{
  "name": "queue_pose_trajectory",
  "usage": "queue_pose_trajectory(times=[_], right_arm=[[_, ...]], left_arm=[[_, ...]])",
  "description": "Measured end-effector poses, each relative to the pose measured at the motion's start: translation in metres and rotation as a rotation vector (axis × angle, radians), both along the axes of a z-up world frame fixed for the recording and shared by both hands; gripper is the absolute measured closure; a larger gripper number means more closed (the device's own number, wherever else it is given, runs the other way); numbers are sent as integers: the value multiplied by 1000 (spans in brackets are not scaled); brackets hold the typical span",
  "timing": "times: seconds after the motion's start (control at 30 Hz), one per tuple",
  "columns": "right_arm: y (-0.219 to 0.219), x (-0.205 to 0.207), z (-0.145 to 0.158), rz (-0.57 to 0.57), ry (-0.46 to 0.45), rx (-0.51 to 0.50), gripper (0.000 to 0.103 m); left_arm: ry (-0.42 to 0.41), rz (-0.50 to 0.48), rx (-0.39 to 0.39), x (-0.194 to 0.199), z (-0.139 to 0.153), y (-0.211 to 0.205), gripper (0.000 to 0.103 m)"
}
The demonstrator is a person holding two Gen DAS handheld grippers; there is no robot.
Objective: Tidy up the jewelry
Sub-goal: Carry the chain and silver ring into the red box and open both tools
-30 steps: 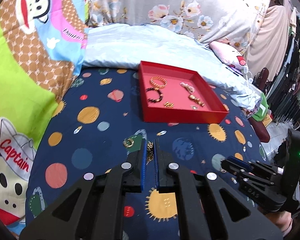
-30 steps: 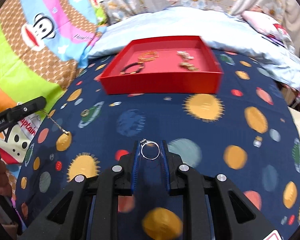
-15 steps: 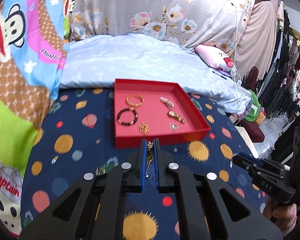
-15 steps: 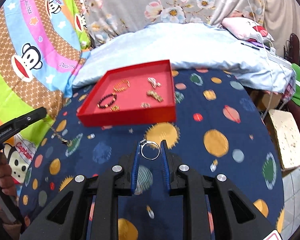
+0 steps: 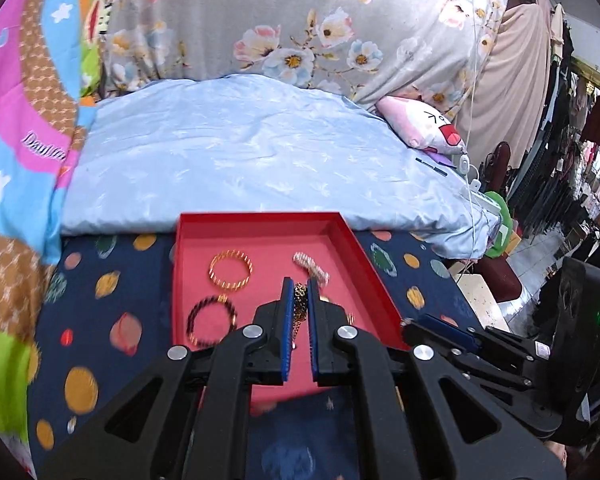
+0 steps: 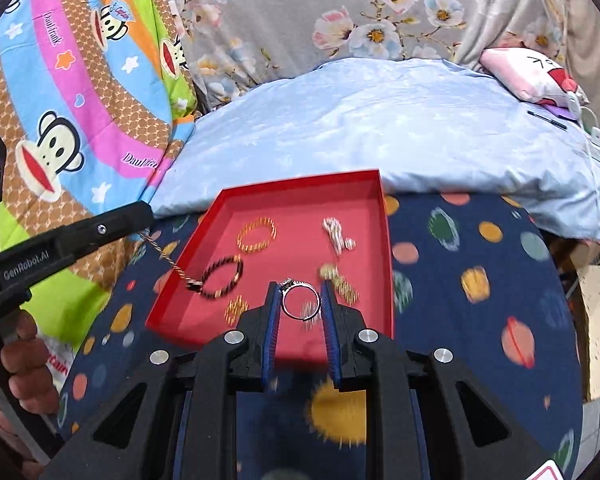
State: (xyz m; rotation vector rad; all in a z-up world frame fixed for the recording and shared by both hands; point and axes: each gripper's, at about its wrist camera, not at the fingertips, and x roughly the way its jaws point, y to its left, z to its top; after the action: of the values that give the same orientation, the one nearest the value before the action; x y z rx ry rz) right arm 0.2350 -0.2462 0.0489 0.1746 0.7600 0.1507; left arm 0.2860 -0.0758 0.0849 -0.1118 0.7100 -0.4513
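Note:
A red tray (image 5: 363,258) (image 6: 384,216) lies on the dark planet-print bedspread. It holds a gold bangle (image 5: 230,269) (image 6: 256,234), a dark bead bracelet (image 5: 213,321) (image 6: 223,277), a pale chain piece (image 5: 310,266) (image 6: 337,235) and small gold pieces (image 6: 341,281). My left gripper (image 5: 298,284) is shut on a gold chain (image 5: 299,304) (image 6: 168,258) that hangs over the tray's left edge in the right wrist view. My right gripper (image 6: 300,290) is shut on a silver ring (image 6: 300,300) above the tray's near side.
A light blue quilt (image 5: 240,152) lies right behind the tray. A cartoon monkey blanket (image 6: 80,92) rises at the left. A pink pillow (image 5: 423,124) lies at the far right. The bed edge drops off at the right beside a cardboard box (image 6: 599,320).
Both grippers have moved forward from over the bedspread to above the tray, each still holding its piece. The chain now dangles over the tray's left edge.

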Motion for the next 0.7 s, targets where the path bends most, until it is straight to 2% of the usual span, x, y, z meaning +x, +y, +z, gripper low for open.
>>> queue_pose_trajectory(times=[0.27, 0.63, 0.7], right_arm=[[9, 65, -19, 38, 39, 6, 84], [24, 104, -48, 69, 79, -28, 83], [25, 103, -48, 73, 59, -34, 81]], left_arm=[[33, 0, 16, 54, -15, -16, 97], [51, -3, 58, 89, -41, -30, 97], [48, 13, 73, 92, -43, -31, 89]])
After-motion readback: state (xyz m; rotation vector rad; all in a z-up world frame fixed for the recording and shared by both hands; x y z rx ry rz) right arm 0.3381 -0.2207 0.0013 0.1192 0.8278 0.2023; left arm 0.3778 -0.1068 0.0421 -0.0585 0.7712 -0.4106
